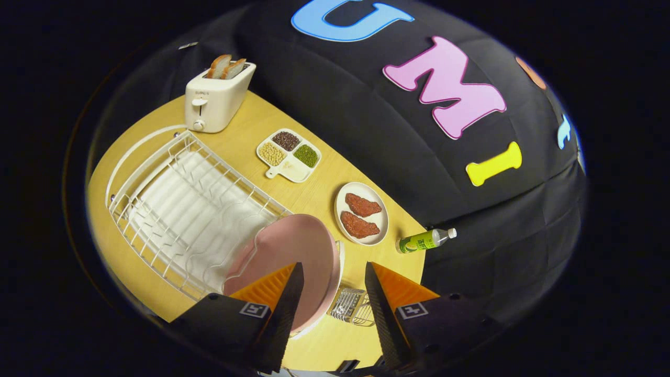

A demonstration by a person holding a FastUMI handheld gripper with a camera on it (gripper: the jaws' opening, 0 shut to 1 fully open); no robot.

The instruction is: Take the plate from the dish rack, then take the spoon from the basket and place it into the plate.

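The pink plate (pixel 293 251), seemingly at the dish rack's (pixel 172 209) near corner, is approached by the wide-open gripper (pixel 334 275); closing is needed.

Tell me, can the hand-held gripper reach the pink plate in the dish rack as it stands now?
Probably yes. The hand-held gripper is open, and the pink plate stands at the near end of the dish rack, just ahead of the fingers. Nothing lies between them.
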